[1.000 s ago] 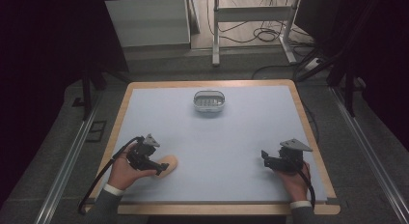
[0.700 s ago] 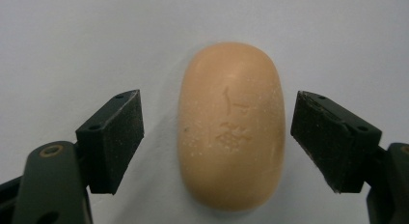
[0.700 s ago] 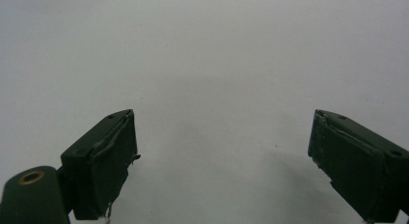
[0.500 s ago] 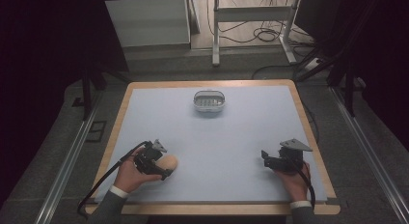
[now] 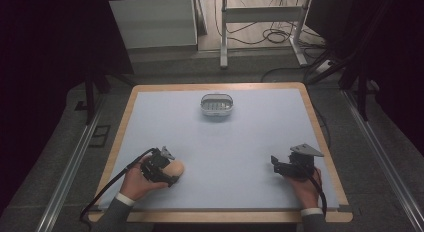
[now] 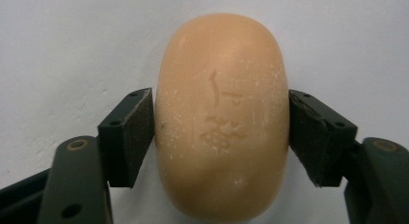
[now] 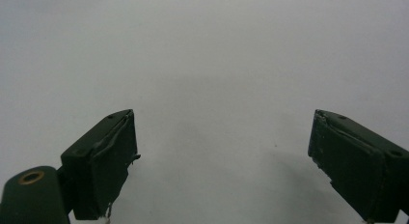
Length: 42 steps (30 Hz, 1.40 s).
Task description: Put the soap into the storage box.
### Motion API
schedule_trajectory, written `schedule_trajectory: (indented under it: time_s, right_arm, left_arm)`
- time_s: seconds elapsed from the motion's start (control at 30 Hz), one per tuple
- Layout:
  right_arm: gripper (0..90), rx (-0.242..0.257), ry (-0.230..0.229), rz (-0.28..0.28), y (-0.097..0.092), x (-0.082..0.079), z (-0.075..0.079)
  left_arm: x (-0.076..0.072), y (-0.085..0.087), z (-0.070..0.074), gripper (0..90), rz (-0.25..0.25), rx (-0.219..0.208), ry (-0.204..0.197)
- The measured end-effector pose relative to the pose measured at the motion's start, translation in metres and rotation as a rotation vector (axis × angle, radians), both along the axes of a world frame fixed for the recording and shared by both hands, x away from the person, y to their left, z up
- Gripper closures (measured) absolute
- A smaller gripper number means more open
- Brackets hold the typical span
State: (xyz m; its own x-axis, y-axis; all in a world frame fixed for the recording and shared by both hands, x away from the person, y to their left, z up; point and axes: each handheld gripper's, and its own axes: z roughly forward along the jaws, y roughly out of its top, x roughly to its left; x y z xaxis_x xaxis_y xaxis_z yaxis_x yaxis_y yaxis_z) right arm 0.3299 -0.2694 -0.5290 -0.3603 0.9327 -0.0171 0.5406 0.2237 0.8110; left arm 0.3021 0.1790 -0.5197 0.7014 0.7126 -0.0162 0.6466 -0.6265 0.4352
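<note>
An oval tan bar of soap [image 6: 222, 118] with a stamped mark lies on the pale table surface, at the front left in the high view [image 5: 175, 168]. My left gripper [image 6: 222, 137] has just been closing its jaws on it, and both black pads now press against the soap's sides. In the high view that left gripper [image 5: 167, 171] lies low over the mat in the person's left hand. My right gripper [image 7: 222, 156] stands open above bare table; it sits at the front right [image 5: 275, 164] in the person's right hand.
A small clear oval dish [image 5: 217, 105] with a ribbed insert stands at the back middle of the table. The wooden table edge [image 5: 220, 86] frames the pale mat. Metal rails run along both sides, and cables lie on the floor beyond.
The left gripper slid a little right onto the soap and its jaws closed against the bar's sides. The right gripper has kept still.
</note>
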Motion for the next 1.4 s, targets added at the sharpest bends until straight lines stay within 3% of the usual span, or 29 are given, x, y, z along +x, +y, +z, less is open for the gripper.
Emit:
schedule_trajectory:
  time_s: [0.27, 0.67, 1.4]
  right_arm:
    - [10.3, -0.001, 0.0, -0.002, 0.0, 0.0, 0.0]
    - [10.3, -0.002, 0.001, -0.004, 0.0, 0.0, 0.0]
    - [10.3, -0.001, 0.002, -0.007, 0.0, 0.001, 0.0]
  left_arm:
    - [0.002, 0.001, 0.002, 32.9, -0.005, 0.006, 0.005]
    - [0.009, 0.006, 0.014, 32.9, -0.011, -0.027, -0.007]
    - [0.023, -0.009, 0.04, 32.9, -0.03, -0.028, -0.062]
